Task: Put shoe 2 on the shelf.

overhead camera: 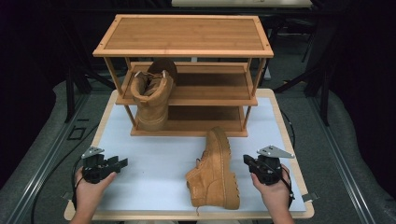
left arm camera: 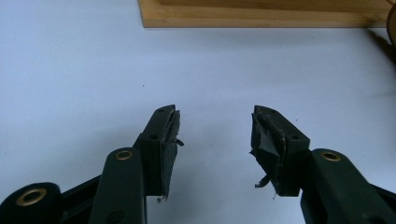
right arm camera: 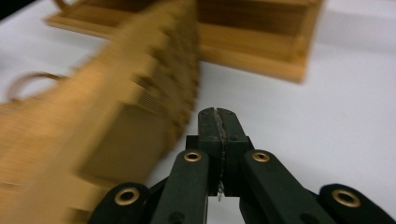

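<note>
A tan boot (overhead camera: 217, 170) lies on its side on the white table top (overhead camera: 154, 158), sole turned toward my right gripper (overhead camera: 246, 161). In the right gripper view the boot's lugged sole (right arm camera: 140, 98) sits just left of my right gripper (right arm camera: 218, 112), whose jaws are shut with nothing between them. A second tan boot (overhead camera: 152, 95) stands upright on the lower shelf of the wooden rack (overhead camera: 184, 35). My left gripper (overhead camera: 122, 163) hovers low over the table at the left, jaws open and empty. In its own view, my left gripper (left arm camera: 215, 116) looks across bare table toward the rack's base (left arm camera: 261, 16).
The three-tier bamboo rack stands at the back of the table, its middle and bottom shelves free to the right of the standing boot. Table edges (overhead camera: 299, 177) run close to both hands. Dark floor and cables surround the table.
</note>
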Action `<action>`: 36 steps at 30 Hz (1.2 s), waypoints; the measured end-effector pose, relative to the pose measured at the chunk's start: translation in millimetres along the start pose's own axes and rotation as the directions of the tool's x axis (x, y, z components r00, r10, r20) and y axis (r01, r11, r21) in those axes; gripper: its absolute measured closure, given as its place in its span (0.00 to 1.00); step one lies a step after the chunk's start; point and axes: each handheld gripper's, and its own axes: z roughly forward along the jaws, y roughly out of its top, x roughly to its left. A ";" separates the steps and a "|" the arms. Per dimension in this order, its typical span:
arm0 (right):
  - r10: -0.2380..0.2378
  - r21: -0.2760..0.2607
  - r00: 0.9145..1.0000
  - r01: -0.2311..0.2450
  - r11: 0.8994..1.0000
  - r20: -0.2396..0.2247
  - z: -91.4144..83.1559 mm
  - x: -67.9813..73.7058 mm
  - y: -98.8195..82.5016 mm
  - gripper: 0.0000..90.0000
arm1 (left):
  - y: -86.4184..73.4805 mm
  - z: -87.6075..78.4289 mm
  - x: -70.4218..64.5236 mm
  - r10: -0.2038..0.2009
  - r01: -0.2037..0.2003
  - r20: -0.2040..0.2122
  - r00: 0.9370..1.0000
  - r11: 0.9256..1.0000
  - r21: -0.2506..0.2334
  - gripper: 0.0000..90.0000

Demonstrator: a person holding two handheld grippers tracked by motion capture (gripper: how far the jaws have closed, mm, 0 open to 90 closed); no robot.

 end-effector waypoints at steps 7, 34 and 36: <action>-0.074 0.002 0.991 0.075 0.997 -0.112 4.8 30.0 22.5 1.00 | -1.6 2.5 -1.4 0.004 -0.005 0.005 1.000 1.000 0.019 0.56; -0.038 -0.026 0.995 0.036 0.999 -0.089 -1.7 21.7 11.1 1.00 | -3.4 5.7 -3.7 0.005 -0.005 0.003 1.000 1.000 0.022 0.52; -0.047 -0.038 0.992 0.043 0.998 -0.116 -0.1 26.9 13.3 1.00 | -3.4 5.8 -4.1 0.008 -0.008 0.003 1.000 1.000 0.024 0.52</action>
